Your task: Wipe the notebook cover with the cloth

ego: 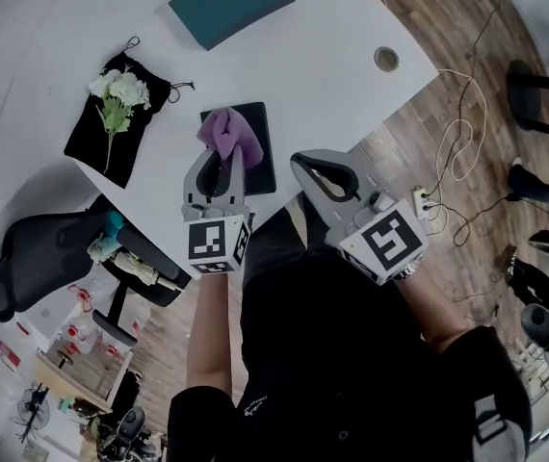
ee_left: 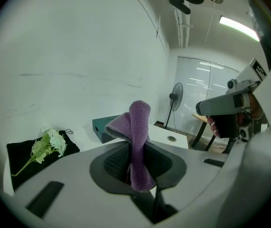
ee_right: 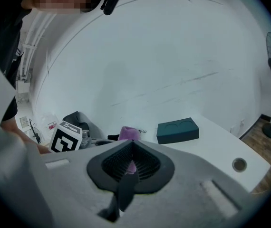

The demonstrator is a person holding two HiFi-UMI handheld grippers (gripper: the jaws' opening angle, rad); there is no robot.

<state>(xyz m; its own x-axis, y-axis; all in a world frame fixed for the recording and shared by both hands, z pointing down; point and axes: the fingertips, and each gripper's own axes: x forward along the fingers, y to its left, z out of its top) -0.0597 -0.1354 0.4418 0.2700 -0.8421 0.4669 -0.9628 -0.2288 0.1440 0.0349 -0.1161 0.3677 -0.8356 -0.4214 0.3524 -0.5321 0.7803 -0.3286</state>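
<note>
On pouch (ego: 84, 145), flowers (ego: 118, 91); left claw (ego: 223, 155) clamps cloth (ego: 226, 129) over notebook (ego: 263, 162).

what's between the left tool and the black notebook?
The purple fleecy cloth, pinched in the jaws of the left tool, sits over the black rectangular notebook in the head view; whether it touches is unclear.

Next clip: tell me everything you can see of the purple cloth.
The cloth is purple, small and fluffy, like terry or microfibre. It is folded into a thick strip and pinched in the shut claw of the left gripper. Its free end stands up past the tips and curls over. In the head view it sits over the upper left part of the dark notebook on the white table. Whether it touches the cover cannot be told.
</note>
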